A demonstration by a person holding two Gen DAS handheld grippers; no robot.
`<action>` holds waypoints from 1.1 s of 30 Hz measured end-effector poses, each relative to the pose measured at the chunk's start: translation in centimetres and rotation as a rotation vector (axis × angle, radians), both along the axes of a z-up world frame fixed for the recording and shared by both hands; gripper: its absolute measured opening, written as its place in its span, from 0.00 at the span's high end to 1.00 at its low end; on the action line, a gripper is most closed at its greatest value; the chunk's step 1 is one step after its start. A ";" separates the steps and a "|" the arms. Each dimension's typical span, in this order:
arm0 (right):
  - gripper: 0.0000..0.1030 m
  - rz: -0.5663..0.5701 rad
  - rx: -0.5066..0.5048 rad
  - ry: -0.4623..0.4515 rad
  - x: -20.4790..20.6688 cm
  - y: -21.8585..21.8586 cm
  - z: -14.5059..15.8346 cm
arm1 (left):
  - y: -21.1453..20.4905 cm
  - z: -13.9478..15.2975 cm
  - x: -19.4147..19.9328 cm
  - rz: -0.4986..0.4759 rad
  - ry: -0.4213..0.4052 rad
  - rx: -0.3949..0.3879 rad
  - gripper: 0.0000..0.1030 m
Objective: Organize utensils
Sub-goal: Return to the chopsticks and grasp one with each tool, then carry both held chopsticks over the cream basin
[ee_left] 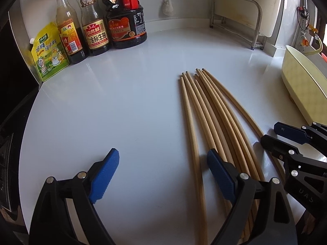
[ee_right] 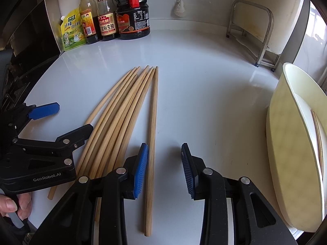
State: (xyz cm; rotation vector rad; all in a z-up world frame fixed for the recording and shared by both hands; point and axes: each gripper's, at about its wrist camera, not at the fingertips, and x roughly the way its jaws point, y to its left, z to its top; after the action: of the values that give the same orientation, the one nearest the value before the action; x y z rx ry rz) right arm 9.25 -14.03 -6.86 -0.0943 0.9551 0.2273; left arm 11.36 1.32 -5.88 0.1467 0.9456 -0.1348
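Observation:
Several wooden chopsticks [ee_left: 212,114] lie fanned on the white counter, and show in the right wrist view too [ee_right: 124,110]. My left gripper [ee_left: 163,173] is open and empty, low over the counter; its right finger sits above the chopsticks' near ends. It also shows in the right wrist view [ee_right: 71,120]. My right gripper [ee_right: 164,167] is open and empty, just right of the bundle, its left finger beside the rightmost chopstick [ee_right: 152,143]. It also shows in the left wrist view [ee_left: 286,136]. A cream plastic holder [ee_right: 290,147] at the right has a chopstick [ee_right: 317,134] inside.
Sauce bottles [ee_left: 96,20] and a yellow seasoning pouch [ee_left: 48,53] stand at the back left. A metal rack [ee_left: 241,18] with a cutting board stands at the back right. A dark stove edge [ee_left: 12,122] borders the counter on the left.

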 end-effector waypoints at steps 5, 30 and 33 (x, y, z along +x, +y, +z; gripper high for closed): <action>0.68 0.024 -0.012 -0.013 -0.1 0.6 0.0 | 0.1 0.0 0.1 0.000 0.003 -0.024 0.20; 0.94 0.036 0.042 -0.068 -1.1 0.5 1.7 | 0.7 2.2 -1.4 0.002 0.002 -0.125 0.93; 0.94 0.041 0.044 -0.059 -1.2 0.5 1.7 | 0.8 2.4 -1.7 0.002 -0.004 -0.125 0.93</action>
State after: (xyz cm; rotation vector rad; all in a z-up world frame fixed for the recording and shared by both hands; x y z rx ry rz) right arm 8.09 -13.53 -5.17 -0.0802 0.8898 0.2814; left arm 9.68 2.11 -3.45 0.0308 0.9307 -0.1909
